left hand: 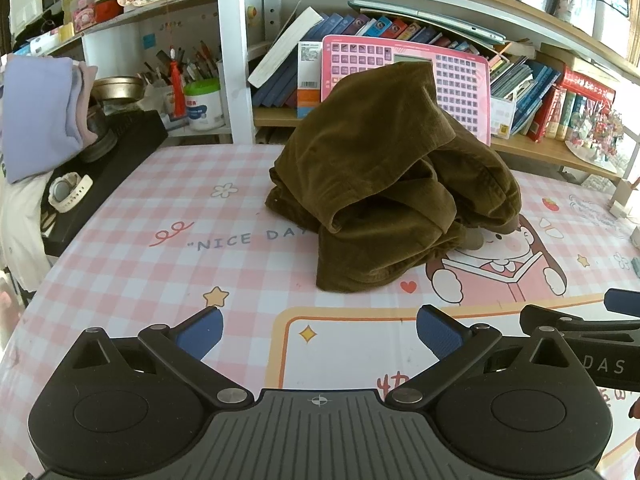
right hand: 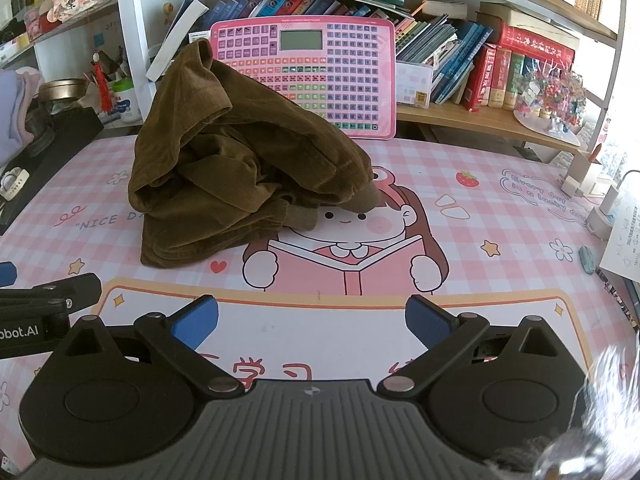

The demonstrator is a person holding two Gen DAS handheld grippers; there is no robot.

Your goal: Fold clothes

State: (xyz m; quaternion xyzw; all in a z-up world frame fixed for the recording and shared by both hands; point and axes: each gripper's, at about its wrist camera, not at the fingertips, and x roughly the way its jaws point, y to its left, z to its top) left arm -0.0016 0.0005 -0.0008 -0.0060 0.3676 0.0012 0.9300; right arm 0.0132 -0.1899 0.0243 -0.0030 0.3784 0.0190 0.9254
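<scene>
A brown corduroy garment lies in a crumpled heap on the pink checked desk mat; it also shows in the right wrist view, with ribbed cuffs at its right side. My left gripper is open and empty, low over the mat in front of the heap. My right gripper is open and empty, in front and to the right of the heap. The right gripper's fingers show at the right edge of the left wrist view, and the left gripper's fingers at the left edge of the right wrist view.
A pink keyboard-style learning board leans on the bookshelf behind the garment. Folded lilac and white clothes, a black box and a white watch sit at left. Chargers and papers sit at the right edge.
</scene>
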